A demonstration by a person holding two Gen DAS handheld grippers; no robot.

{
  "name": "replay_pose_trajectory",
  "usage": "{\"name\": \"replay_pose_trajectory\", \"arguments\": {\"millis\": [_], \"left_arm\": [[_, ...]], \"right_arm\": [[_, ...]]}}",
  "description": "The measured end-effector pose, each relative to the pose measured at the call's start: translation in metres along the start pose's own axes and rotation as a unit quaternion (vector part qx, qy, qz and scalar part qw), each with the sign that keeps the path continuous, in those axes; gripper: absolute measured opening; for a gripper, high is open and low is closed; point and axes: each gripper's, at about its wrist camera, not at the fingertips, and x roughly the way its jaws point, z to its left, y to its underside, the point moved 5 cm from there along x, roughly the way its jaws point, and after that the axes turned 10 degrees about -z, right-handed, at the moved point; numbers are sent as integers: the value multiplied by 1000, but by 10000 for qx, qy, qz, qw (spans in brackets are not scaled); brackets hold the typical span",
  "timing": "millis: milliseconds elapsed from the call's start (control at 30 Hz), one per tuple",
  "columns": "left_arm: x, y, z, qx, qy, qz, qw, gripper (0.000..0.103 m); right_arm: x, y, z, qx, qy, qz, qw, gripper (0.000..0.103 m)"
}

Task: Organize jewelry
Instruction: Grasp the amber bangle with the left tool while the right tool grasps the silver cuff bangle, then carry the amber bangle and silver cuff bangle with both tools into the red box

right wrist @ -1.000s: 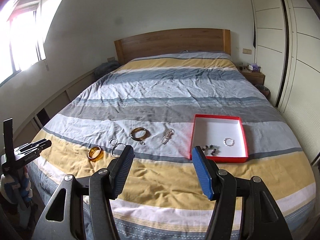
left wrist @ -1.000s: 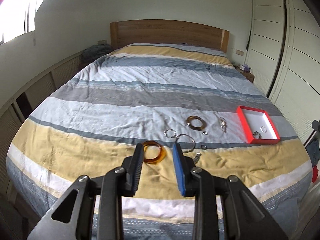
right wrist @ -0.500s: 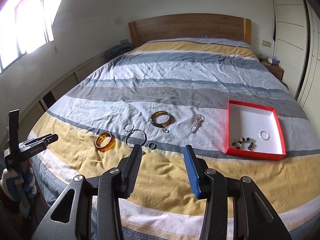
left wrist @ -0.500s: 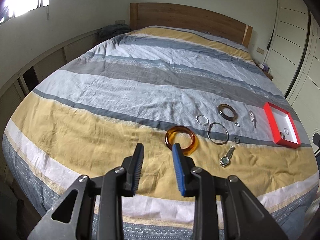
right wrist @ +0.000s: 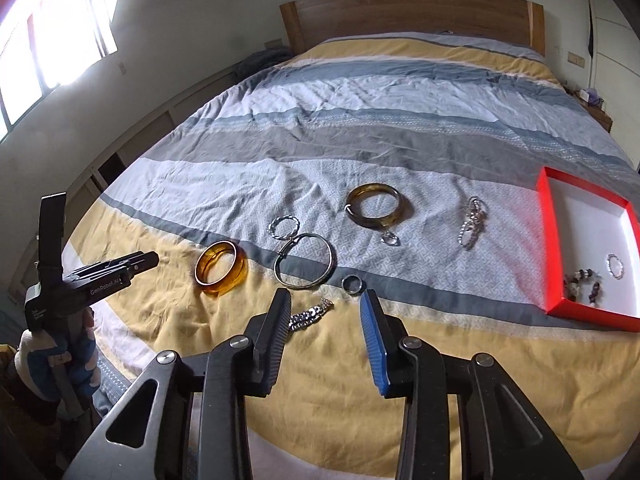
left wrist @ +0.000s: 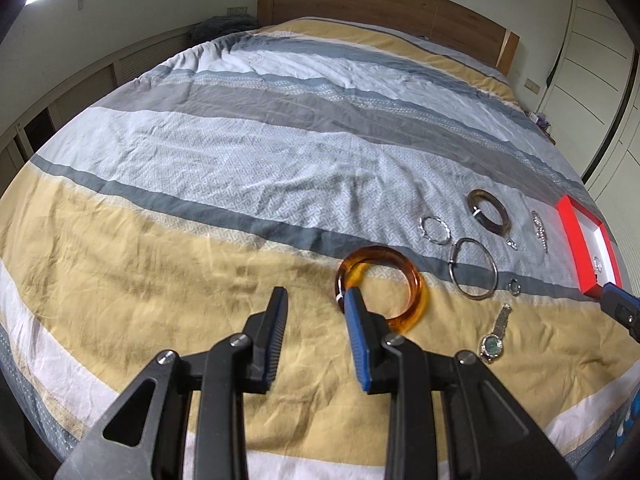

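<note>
Jewelry lies on a striped bed cover. My left gripper [left wrist: 316,300] is open and low over the yellow stripe. Its blue finger overlaps the near-left rim of an amber bangle [left wrist: 415,280], and nothing is between the jaws. My right gripper [right wrist: 326,301] hangs over a silver watch [right wrist: 310,316] with its jaws closing. The watch strap shows in the gap, partly hidden by the black finger, and the pads are clear of it. A small ring [right wrist: 354,284] lies just beyond. The red box [right wrist: 547,240] at the right holds a beaded bracelet [right wrist: 582,284] and a ring [right wrist: 615,266].
A dark brown bangle [right wrist: 374,222], a twisted silver hoop [right wrist: 276,229], a large silver bangle [right wrist: 286,250] and a chain bracelet [right wrist: 472,224] lie in a row past the grippers. The wooden headboard [right wrist: 412,12] is far back. The bed's edge runs just under both grippers.
Both grippers have come down and forward toward the bed. The left one reached the amber bangle. The right one's jaws have narrowed above the watch.
</note>
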Motion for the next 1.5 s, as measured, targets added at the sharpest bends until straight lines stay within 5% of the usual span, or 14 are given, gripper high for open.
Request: {"name": "replay_pose_trajectory", "arguments": {"millis": [467, 800, 1167, 1233, 1500], "left_arm": [[82, 12, -9, 196, 104, 591, 9980, 28], [112, 0, -16, 454, -70, 499, 9977, 27], [115, 1, -21, 602, -185, 307, 9975, 20], [113, 1, -23, 586, -184, 297, 9977, 12], [91, -6, -19, 428, -247, 206, 9986, 9]], "right_arm": [[98, -1, -9, 167, -204, 354, 9990, 28], [146, 4, -16, 131, -300, 594, 9977, 28], [174, 13, -9, -501, -58, 975, 9940, 15], [175, 11, -9, -536, -1, 961, 9939, 5], [148, -4, -11, -361, -70, 607, 9975, 4]]}}
